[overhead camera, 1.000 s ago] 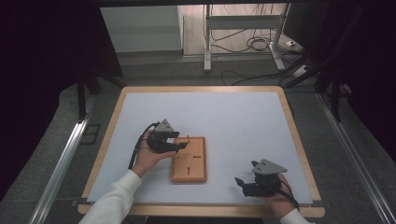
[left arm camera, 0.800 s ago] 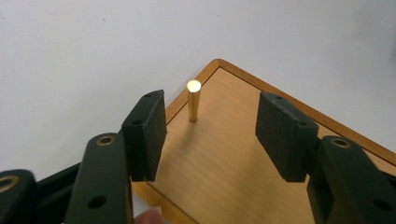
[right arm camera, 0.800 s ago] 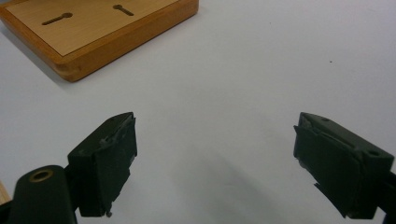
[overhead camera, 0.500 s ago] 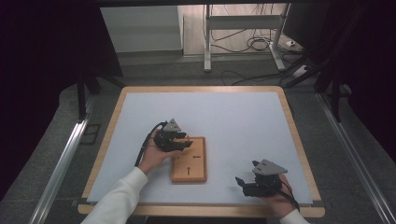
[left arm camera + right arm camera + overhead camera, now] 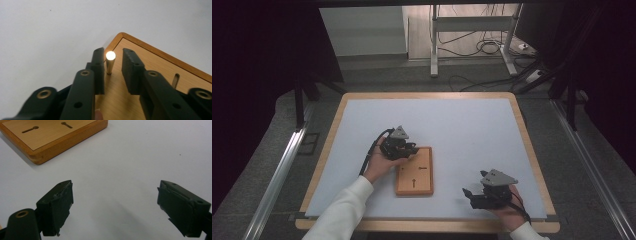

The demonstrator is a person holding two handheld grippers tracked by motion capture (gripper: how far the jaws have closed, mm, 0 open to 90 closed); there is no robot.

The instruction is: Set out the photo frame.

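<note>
A wooden board (image 5: 414,172) with keyhole slots and arrow marks lies on the white table top. A small brass peg (image 5: 110,62) stands upright near the board's (image 5: 155,72) corner. My left gripper (image 5: 412,149) is at the board's far left corner. In the left gripper view its jaws (image 5: 113,51) stand on either side of the peg and have just been closing: one pad is close against it, and a gap remains at the other. My right gripper (image 5: 468,195) rests near the table's front right, open (image 5: 115,186) over bare surface, with the board (image 5: 50,135) beyond it.
The white table top (image 5: 452,125) has a wooden rim (image 5: 532,150). Metal rails (image 5: 282,165) run along both sides of the table. A stand and loose cables (image 5: 482,47) sit on the floor behind it.
The left hand has shifted right to the board's far left corner, and its jaws have narrowed around the peg. The right hand has stayed put.
</note>
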